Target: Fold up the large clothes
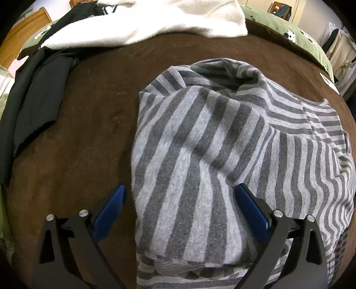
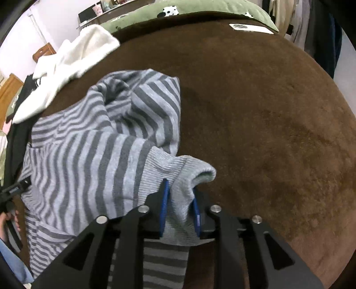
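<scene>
Knitted grey-and-dark-grey striped sweater (image 1: 200, 142) lying bunched and partly folded on a brown plush bed cover (image 1: 89, 111), near the front edge, with a sleeve doubled over the body and the plain ribbed cuff (image 2: 184, 175) hanging out toward the open brown area. Soft and limp by the look of it, thick enough to hold shallow ridges but not to keep a crease; likely light, clingy against the plush pile rather than slippery, and not at all fragile. Best taken at firm doubled edges: the ribbed cuff, the hem band or a shoulder seam, since a pinch in the middle of the body would probably lift only one layer and drag the folds apart. Left hand-held gripper (image 1: 178, 195) spread wide, blue pads (image 1: 111, 211) standing either side of the near fold, one over bare cover and one over the stripes, neither pressing the cloth. Right hand-held gripper (image 2: 180, 211) narrowly parted around the ribbed cuff, fabric bunched between the blue pads and touching both; whether firmly pinched or only loosely cradled cannot be told. Stripes wide on the body, finer on the layer toward the far side, running at different angles where the layers cross. Beyond it, well apart, a white fleecy garment (image 1: 155, 24) and a black garment (image 1: 37, 89) waiting on the same cover, with a green patterned pillow (image 2: 189, 11) at the far edge.
</scene>
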Demonstrator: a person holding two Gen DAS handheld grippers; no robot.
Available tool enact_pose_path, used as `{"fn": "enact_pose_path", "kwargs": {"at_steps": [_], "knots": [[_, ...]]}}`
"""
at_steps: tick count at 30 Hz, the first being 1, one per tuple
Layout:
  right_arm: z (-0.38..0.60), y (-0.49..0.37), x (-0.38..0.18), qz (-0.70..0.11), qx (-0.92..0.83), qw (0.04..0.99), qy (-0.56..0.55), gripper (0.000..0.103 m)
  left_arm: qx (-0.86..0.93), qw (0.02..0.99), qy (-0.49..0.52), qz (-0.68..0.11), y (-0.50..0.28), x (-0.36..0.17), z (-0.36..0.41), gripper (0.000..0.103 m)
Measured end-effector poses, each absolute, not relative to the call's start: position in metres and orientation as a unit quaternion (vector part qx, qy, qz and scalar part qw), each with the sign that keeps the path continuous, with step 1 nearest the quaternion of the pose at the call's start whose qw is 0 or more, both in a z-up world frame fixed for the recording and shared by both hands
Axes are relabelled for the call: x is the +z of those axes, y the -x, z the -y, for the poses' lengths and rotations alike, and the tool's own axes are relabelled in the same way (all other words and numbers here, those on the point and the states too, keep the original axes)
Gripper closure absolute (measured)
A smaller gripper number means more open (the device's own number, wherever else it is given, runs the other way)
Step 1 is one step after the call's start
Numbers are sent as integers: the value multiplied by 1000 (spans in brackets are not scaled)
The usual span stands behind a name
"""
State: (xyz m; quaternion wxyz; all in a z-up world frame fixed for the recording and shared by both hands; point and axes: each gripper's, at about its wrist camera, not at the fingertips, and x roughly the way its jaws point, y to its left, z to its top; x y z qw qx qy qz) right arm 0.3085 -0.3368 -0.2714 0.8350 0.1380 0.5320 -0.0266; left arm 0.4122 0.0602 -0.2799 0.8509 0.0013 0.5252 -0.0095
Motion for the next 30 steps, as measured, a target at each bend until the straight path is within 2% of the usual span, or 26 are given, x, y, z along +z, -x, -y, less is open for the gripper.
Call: {"fn": "enact_pose_path", "kwargs": {"at_steps": [2, 6, 9, 11, 16, 21, 26, 28, 30], "knots": [[339, -309, -275, -533, -35, 834, -137, 72, -13, 852, 5, -523, -412, -281, -61, 7], [342, -305, -266, -532, -70, 835, -121, 44, -22, 861, 12, -508, -411, -275, -69, 7], [338, -299, -252, -522, -69, 843, -109, 33, -37, 876, 43, -480, -407, -254, -79, 7], [331, -299, -244, -522, -64, 845, -95, 29, -54, 881, 62, -466, -409, -241, -82, 7], [313, -304, -238, -522, -47, 848, -75, 28, -109, 879, 52, -461, -428, -228, -74, 9], [316, -314, -247, -519, -49, 847, -99, 28, -131, 866, 1, -483, -452, -243, -56, 39], [336, -322, -264, -520, -38, 838, -161, 28, -140, 849, 5, -510, -472, -268, -62, 43], [338, -322, -264, -512, -32, 841, -169, 38, -145, 849, 6, -508, -472, -271, -62, 45], [333, -320, -259, -504, -28, 849, -157, 56, -151, 853, 6, -500, -469, -271, -62, 57]]}}
